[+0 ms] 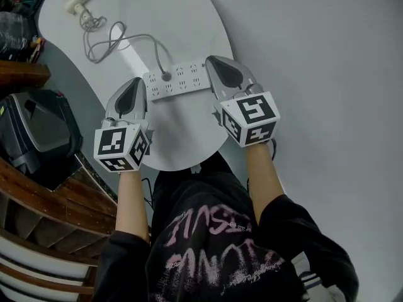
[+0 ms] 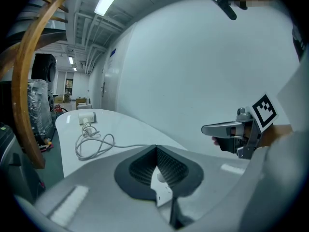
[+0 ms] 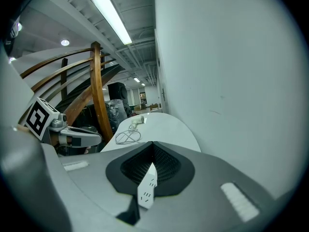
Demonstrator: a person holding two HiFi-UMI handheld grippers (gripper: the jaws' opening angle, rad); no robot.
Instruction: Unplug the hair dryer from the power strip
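One plug (image 1: 166,76) sits in the power strip (image 1: 182,80). Its cord (image 1: 153,38) loops back to the hair dryer (image 1: 79,2) at the desk's (image 1: 189,17) far end, well ahead of my left hand-held gripper (image 1: 136,80). The strip lies between both tips, with the right hand-held gripper (image 1: 212,60) at its right end; I can't tell if they touch. Both jaw pairs are pressed together, pinching nothing.

Left gripper (image 1: 135,85) and right gripper (image 1: 217,65) side by side, fingers (image 3: 217,178) closed together.
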